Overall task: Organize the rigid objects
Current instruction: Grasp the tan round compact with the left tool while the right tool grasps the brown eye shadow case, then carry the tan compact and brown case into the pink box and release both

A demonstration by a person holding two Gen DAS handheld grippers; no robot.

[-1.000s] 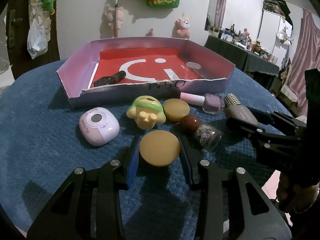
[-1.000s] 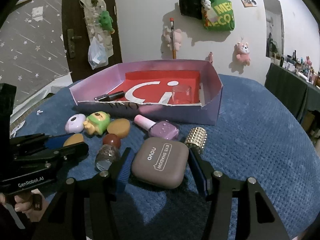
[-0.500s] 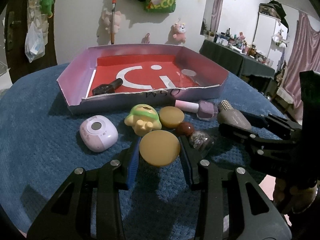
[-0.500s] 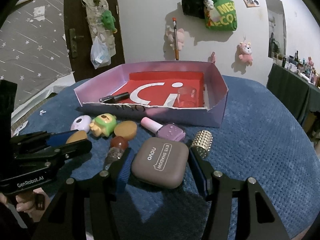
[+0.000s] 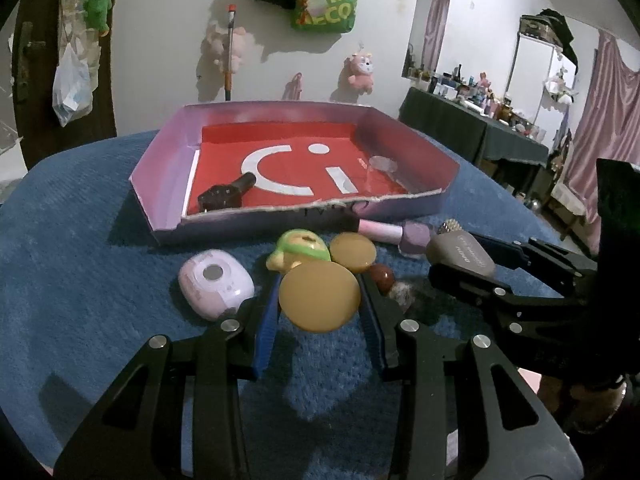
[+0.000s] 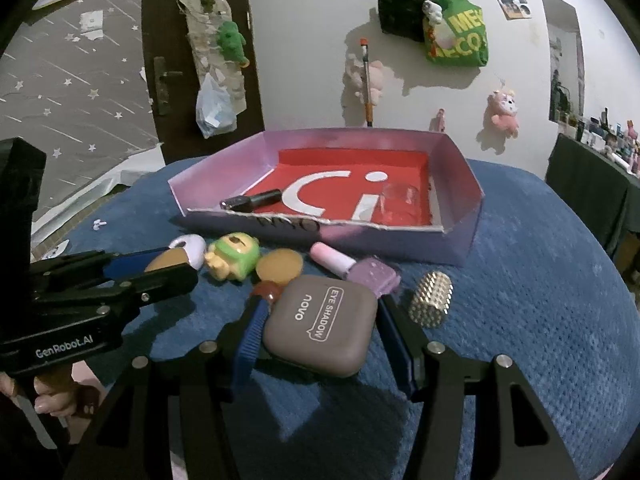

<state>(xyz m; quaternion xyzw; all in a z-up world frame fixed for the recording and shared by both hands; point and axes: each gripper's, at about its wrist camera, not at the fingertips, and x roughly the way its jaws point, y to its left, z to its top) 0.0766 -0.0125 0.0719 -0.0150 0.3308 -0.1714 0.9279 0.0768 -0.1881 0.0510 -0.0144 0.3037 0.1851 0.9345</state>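
The blue-covered surface (image 5: 80,280) carries a shallow pink box (image 5: 160,184) with a red floor, already holding a dark bottle (image 5: 226,194) and a clear lid-like piece (image 6: 396,194). Just in front of the box lies a cluster of small things: a lilac case (image 5: 214,282), a green-and-yellow toy (image 5: 300,248), a second amber disc (image 5: 352,250), a nail polish bottle (image 6: 352,266) and a studded gold cap (image 6: 432,300).

The right claw (image 6: 318,326) is clamped on the grey eye shadow compact (image 6: 320,322); the left claw (image 5: 319,298) grips an amber disc (image 5: 319,296) by its rim, lifted off the cover.

The disc's rounded edge probably gives the pads little hold, so a tilt on the way to the box could let it slip. The two claws sit close together; moving both at once risks knocking the toy or brown bead (image 5: 382,274).
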